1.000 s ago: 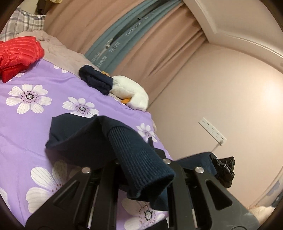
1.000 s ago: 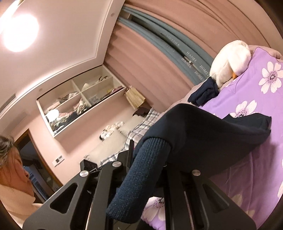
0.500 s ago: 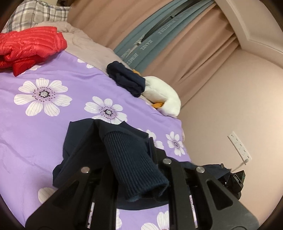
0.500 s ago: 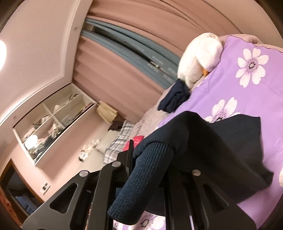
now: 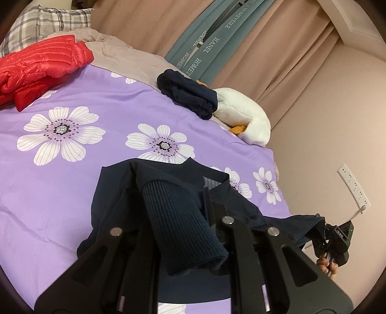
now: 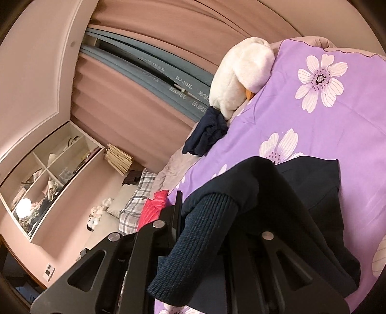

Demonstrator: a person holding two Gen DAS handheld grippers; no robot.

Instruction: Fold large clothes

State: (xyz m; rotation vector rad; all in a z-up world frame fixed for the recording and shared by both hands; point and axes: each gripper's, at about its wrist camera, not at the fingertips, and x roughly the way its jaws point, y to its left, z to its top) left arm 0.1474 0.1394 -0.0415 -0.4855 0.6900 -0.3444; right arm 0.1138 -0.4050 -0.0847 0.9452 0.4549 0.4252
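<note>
A navy jacket (image 5: 135, 193) with ribbed cuffs lies partly spread on the purple flowered bedspread (image 5: 72, 169). My left gripper (image 5: 181, 205) is shut on one ribbed cuff (image 5: 183, 224), which drapes back over its fingers and hides the tips. My right gripper (image 5: 337, 235) shows at the right edge of the left wrist view, off the bed's side, with a stretch of the jacket running to it. In the right wrist view my right gripper (image 6: 212, 207) is shut on the other ribbed cuff (image 6: 197, 241), and the sleeve (image 6: 265, 183) arches over it down to the bed.
A red down jacket (image 5: 41, 65) lies at the far left by a plaid pillow (image 5: 48, 19). A folded navy garment (image 5: 190, 94) and a white plush duck (image 5: 243, 118) sit at the bed's far edge before curtains. The wall has a socket strip (image 5: 353, 188). An open shelf (image 6: 48, 174) is recessed beyond the bed's head.
Both grippers have come down toward the bed with the cuffs still in them. The jacket's body has sunk and now lies spread wider on the bedspread.
</note>
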